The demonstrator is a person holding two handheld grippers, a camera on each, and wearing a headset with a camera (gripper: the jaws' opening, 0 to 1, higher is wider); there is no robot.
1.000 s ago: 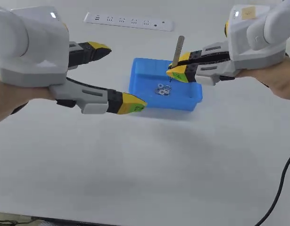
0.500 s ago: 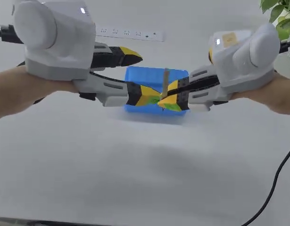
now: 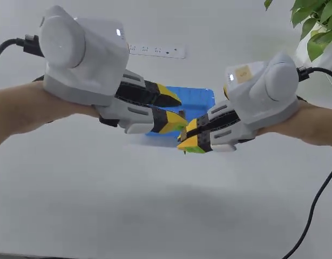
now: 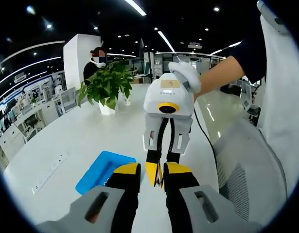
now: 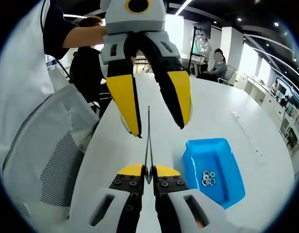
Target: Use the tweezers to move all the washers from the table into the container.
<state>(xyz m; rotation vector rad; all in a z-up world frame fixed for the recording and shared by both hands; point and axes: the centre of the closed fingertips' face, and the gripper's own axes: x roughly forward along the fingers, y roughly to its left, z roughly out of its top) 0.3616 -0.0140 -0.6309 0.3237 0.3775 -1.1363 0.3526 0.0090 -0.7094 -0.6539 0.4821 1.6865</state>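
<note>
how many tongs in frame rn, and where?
2. Left tongs: open, overlapping the blue container in the head view. Right tongs: shut on the tweezers, facing the left ones tip to tip. None seem hidden.

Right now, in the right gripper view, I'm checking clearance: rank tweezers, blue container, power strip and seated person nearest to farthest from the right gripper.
1. tweezers: held in the right gripper.
2. blue container: low right.
3. power strip: beyond the container, right.
4. seated person: far background.
</note>
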